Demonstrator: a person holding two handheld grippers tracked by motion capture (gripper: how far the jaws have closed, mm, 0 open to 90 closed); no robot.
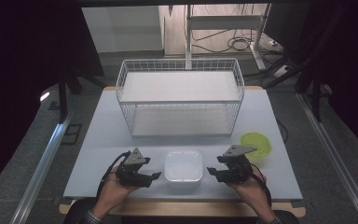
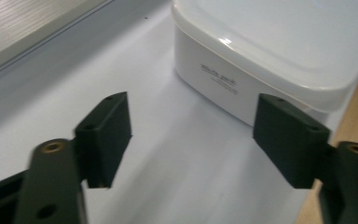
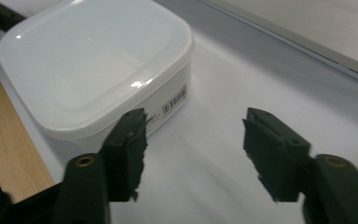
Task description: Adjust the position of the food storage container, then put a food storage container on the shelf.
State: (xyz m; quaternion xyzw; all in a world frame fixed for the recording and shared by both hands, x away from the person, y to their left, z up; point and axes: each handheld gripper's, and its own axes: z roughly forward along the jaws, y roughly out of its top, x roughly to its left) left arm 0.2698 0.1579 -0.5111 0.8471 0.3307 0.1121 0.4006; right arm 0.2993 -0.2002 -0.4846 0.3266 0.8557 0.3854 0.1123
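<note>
White tub (image 1: 182, 165) with a small printed label (dark lettering), white wire rack (image 1: 180, 95), lime-green bowl (image 1: 256, 143), pale grey table (image 1: 98, 140) edged in light wood; grippers black.

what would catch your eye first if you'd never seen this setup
The white lidded container at the table's near edge, flanked by the left gripper and right gripper, both open and aimed at it. Behind stands a white wire shelf rack; a lime-green bowl sits at the right.
</note>
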